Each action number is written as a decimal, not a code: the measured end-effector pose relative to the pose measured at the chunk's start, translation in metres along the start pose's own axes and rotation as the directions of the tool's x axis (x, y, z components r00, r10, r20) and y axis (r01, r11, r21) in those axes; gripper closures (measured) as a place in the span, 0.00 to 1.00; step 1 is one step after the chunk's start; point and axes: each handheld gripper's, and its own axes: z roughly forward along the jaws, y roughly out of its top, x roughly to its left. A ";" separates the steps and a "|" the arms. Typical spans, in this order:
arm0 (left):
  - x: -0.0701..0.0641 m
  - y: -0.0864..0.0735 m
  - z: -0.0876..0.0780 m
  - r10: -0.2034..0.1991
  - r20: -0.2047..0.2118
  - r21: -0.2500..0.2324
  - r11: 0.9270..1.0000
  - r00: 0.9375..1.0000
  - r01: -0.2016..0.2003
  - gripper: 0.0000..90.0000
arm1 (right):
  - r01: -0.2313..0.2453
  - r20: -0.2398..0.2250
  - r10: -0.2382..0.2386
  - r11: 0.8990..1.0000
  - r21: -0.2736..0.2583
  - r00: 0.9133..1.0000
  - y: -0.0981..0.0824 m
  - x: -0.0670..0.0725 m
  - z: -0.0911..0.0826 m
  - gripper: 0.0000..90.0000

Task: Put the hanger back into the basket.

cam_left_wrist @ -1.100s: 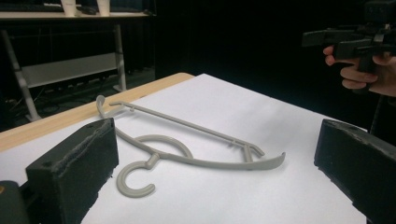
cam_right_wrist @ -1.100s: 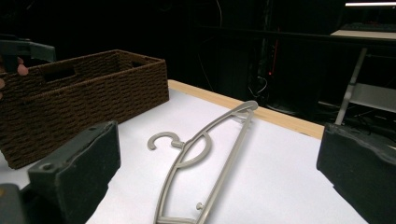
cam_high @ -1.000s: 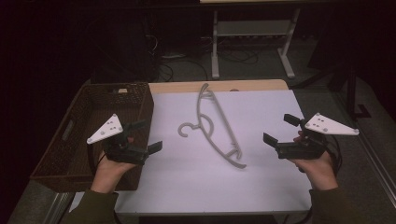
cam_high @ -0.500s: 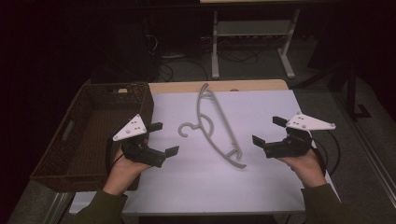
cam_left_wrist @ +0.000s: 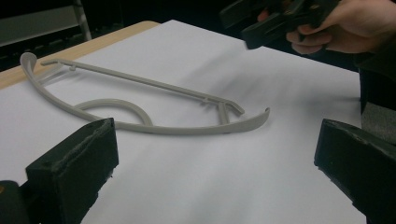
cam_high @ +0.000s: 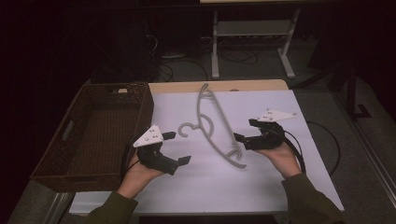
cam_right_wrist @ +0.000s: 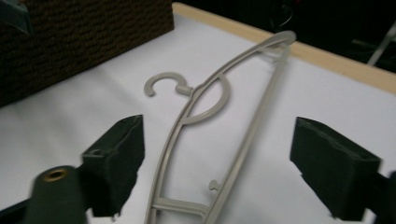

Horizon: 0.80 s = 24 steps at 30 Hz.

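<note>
High view: both hand-held grippers gape empty, flanking hanger [cam_high: 219, 123]; basket [cam_high: 93, 135] left.

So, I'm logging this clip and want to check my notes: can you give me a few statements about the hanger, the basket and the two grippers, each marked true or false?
1. The grey hanger lies flat on the white table cover. True.
2. The hanger sits inside the wicker basket. False: it lies on the cover, to the right of the basket.
3. The right gripper has its jaws on either side of the hanger's near end, pads not yet pressing on it. True; its jaws have just been closing.
4. The left gripper is clamped on the hanger's hook. False: its jaws stand open, short of the hanger.
5. The hanger's hook points toward the basket. True.
</note>
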 end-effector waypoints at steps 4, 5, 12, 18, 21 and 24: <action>-0.001 -0.005 0.002 -0.008 0.005 -0.010 1.000 1.000 0.008 0.00 | 0.018 -0.003 -0.018 0.998 0.068 1.000 -0.001 -0.001 0.020 0.44; -0.001 -0.007 0.003 -0.009 0.007 -0.010 1.000 1.000 0.009 0.00 | 0.018 -0.003 -0.018 0.998 0.068 1.000 -0.001 -0.001 0.020 0.44; -0.002 -0.014 0.005 -0.013 0.010 -0.005 1.000 1.000 0.013 0.00 | -0.002 0.038 -0.005 0.981 0.195 0.999 -0.014 -0.017 0.045 0.87; -0.001 -0.020 0.007 -0.021 0.006 -0.004 1.000 1.000 0.021 0.00 | 0.021 0.035 -0.035 0.945 0.327 0.999 -0.031 -0.022 0.055 0.99; -0.002 -0.021 0.008 -0.018 0.008 0.002 1.000 1.000 0.018 0.00 | 0.025 0.026 -0.036 0.939 0.343 0.999 -0.035 -0.023 0.056 0.99; -0.002 -0.021 0.008 -0.020 0.012 0.002 1.000 1.000 0.020 0.00 | 0.036 -0.001 -0.038 0.920 0.390 0.999 -0.042 -0.018 0.058 0.99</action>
